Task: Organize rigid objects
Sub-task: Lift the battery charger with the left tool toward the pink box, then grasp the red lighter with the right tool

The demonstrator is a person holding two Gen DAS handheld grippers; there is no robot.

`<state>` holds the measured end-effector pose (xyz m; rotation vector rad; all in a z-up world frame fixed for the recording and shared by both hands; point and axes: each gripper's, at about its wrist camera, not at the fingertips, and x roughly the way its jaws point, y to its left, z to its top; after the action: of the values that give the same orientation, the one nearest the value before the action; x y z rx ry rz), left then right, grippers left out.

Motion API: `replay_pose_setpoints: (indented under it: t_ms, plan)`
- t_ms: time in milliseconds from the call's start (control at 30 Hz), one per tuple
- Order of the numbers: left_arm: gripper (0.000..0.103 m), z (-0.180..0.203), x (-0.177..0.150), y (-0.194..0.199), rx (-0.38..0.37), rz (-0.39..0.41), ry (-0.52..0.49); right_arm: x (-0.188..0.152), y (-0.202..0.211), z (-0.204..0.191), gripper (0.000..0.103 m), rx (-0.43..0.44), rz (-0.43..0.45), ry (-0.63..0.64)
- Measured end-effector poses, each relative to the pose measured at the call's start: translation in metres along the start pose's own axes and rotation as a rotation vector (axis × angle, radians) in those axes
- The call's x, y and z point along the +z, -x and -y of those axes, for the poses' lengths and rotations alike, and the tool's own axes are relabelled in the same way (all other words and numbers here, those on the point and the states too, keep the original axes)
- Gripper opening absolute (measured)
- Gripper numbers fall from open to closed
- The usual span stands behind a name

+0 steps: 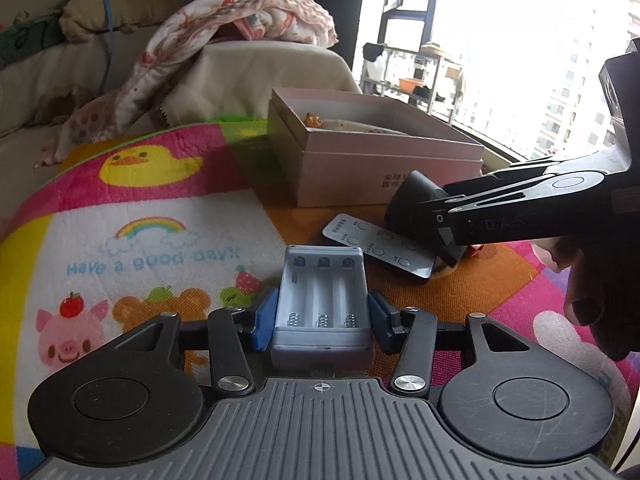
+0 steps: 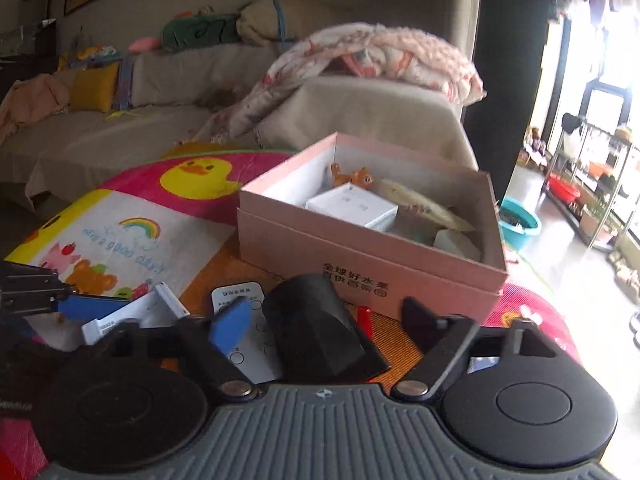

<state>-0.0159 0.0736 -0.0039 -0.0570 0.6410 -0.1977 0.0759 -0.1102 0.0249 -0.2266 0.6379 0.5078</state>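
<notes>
My left gripper (image 1: 322,316) is shut on a grey three-slot battery case (image 1: 322,300), its blue pads pressed on both long sides. The right wrist view shows that case (image 2: 136,312) at the left, beside one blue finger (image 2: 96,307). My right gripper (image 2: 324,308) straddles a black wedge-shaped object (image 2: 316,332) that lies partly on a white remote (image 2: 238,294). Slivers of remote and mat show between its pads and the object. From the left wrist view, the right gripper (image 1: 434,220) reaches in from the right around the black object (image 1: 412,200), above the remote (image 1: 372,244).
An open pink box (image 2: 320,248) holding a white box, a small orange toy and other items stands just behind the black object. A small red thing (image 2: 364,318) lies beside it. All rests on a colourful play mat (image 1: 160,220). A sofa with a blanket is behind.
</notes>
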Motion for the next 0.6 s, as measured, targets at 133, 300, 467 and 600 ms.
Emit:
replay_pose_setpoints:
  t_ms: [133,300,467,600]
  plan:
    - [0.053,-0.001,0.0,0.0,-0.007,0.002,0.009,-0.009,0.011,-0.005,0.049,0.011,-0.035,-0.016]
    - [0.053,-0.005,-0.001,0.001,-0.019,0.005,0.026,-0.029,0.04,-0.01,0.048,0.083,-0.101,-0.028]
    - [0.053,-0.005,-0.001,0.0,-0.019,0.004,0.027,-0.03,0.066,-0.007,0.048,0.152,-0.055,-0.044]
    - [0.053,-0.005,-0.001,0.001,-0.02,0.005,0.028,-0.016,0.064,0.018,0.048,0.061,0.029,-0.125]
